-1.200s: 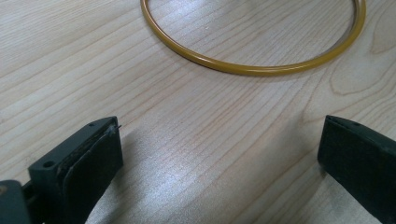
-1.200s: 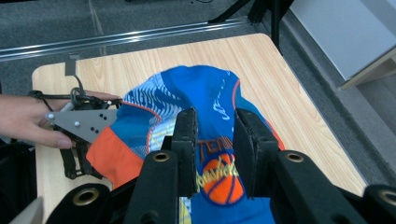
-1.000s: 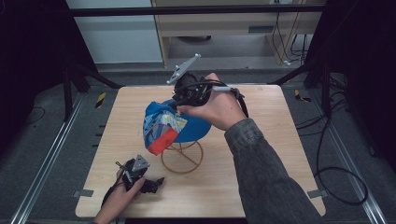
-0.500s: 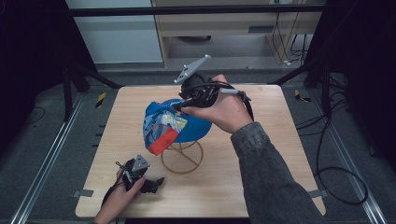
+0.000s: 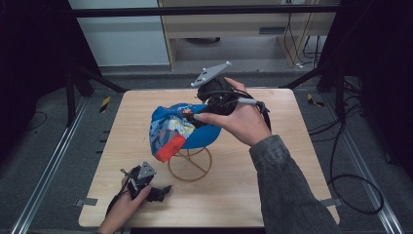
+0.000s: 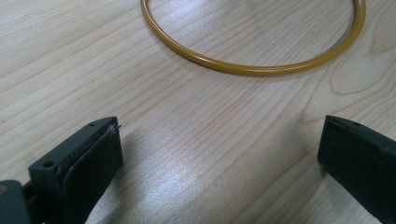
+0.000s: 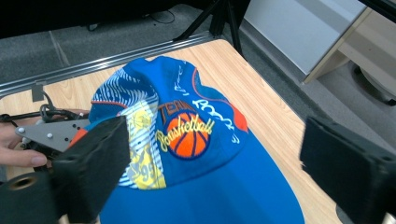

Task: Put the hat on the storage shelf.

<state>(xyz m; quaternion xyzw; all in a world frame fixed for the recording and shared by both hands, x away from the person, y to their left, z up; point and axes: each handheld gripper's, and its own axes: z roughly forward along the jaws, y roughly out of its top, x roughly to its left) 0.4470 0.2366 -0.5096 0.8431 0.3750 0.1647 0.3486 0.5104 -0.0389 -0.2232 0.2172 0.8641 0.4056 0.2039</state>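
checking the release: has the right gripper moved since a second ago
Yes: the right gripper has lifted and drawn back from the cap, toward the table's far edge.

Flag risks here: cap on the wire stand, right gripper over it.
1. The cap sits draped on a thin wire stand; a sideways push from the open right gripper could tip both.
2. The cap hangs lower on one side, so it may slide off when nudged.
3. The left gripper rests open on the table, not touching the stand's ring, so nothing steadies the base.
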